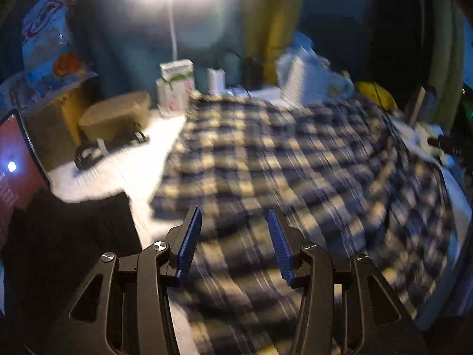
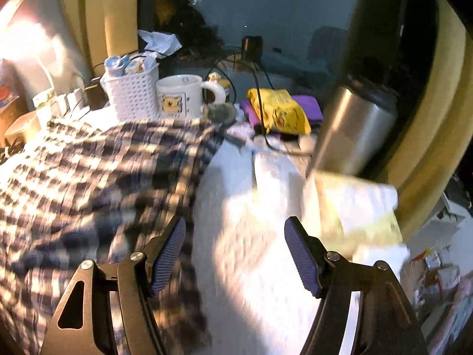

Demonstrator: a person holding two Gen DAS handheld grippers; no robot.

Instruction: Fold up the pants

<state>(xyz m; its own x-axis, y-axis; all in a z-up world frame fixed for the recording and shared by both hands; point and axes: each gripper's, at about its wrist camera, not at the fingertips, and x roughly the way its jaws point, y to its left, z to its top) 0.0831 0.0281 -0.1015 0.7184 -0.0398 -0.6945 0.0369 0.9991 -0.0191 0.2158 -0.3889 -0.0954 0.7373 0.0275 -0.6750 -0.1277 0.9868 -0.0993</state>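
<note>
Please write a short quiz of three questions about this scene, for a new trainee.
1. True or false: the left gripper is shut on the plaid pants.
2. The right gripper is: A open, B shut on cloth, C out of view?
3. Fill in: beside the white basket stands a white ____ with a cartoon picture.

Key: 1 false; 2 A; 3 mug.

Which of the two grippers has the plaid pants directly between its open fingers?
The left gripper: plaid pants fill its gap. The right gripper frames bare white tabletop.
</note>
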